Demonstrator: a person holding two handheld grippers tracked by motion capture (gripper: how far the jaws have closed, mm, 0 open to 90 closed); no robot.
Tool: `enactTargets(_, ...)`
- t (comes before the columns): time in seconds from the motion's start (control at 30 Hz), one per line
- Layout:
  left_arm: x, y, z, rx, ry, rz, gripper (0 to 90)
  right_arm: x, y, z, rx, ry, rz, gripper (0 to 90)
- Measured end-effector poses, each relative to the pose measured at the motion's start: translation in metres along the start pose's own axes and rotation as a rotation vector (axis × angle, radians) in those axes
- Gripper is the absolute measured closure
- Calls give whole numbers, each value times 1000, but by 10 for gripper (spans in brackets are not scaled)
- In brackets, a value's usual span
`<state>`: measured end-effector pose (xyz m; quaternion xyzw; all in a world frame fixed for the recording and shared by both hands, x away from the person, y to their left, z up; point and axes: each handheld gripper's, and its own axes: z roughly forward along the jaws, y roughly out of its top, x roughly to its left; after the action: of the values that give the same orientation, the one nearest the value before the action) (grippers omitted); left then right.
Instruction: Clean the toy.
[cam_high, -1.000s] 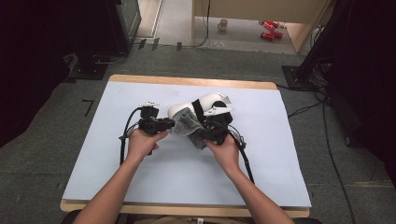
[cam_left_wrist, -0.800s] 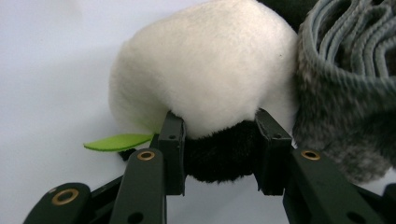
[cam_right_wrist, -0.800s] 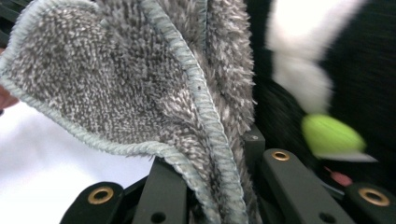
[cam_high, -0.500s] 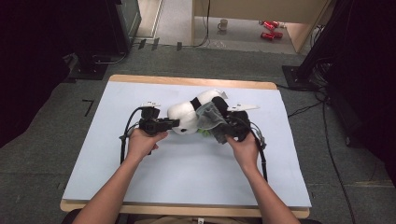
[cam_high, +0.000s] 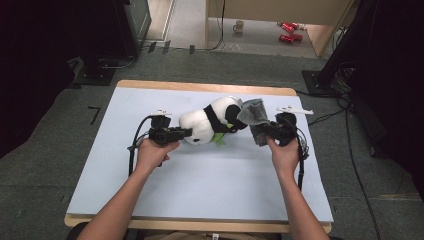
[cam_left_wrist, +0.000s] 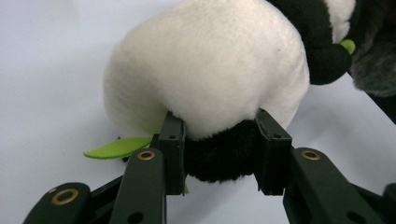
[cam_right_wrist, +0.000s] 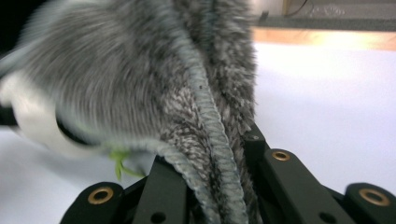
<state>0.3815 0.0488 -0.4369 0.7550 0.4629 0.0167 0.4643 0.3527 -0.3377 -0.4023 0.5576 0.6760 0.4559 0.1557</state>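
pale table (cam_high: 210, 180), forearms splayed, panda (cam_high: 207, 122) between

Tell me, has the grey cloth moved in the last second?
Yes. The grey cloth, clamped in the right hand-held gripper, has shifted right, off the panda toward the table's right edge.

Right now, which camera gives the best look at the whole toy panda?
The high view: the panda lies whole on the table there, between both claws. The left gripper view shows its white rump up close, a black part pinched in the left claw. The right gripper view catches a blurred white edge.
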Motion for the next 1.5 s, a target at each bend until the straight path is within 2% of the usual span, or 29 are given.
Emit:
enactTargets(0.07,-1,-1,0,-2,-4,-1,616,-2,3,-7,-29,22,23,786)
enactTargets(0.13,-3,-2,0,-3,0,4,615,3,6,-9,-38,44,15,785)
enactTargets(0.33,-11,-8,0,-1,-5,16,609,37,11,-6,-29,121,-59,785)
enactTargets(0.5,-26,-14,3,-3,-5,58,592,68,9,3,7,189,-112,780)
enactTargets(0.6,-35,-18,8,-5,-29,95,561,81,5,13,40,194,-135,773)
enactTargets(0.67,-38,-20,9,-3,-30,124,536,84,1,21,65,173,-158,771)
enactTargets(0.73,-38,-21,10,9,-23,143,505,84,-3,28,87,143,-179,768)
enactTargets(0.8,-38,-19,7,18,-31,148,466,80,-5,29,74,138,-193,768)
enactTargets(0.9,-40,-17,-1,13,-30,190,440,75,-3,27,70,128,-206,768)
enactTargets(1.0,-38,-15,-8,6,-38,228,403,69,-4,27,78,146,-192,768)
enactTargets(1.1,-34,-11,-15,-12,-64,223,393,65,-5,26,84,157,-175,768)
enactTargets(1.27,-18,-1,-23,-39,-82,200,388,59,-6,23,100,163,-155,767)
enactTargets(1.4,-9,5,-19,-23,-128,175,388,51,-8,19,111,168,-130,765)
enactTargets(1.5,-8,9,-14,-23,-140,196,402,44,-10,16,123,169,-116,763)
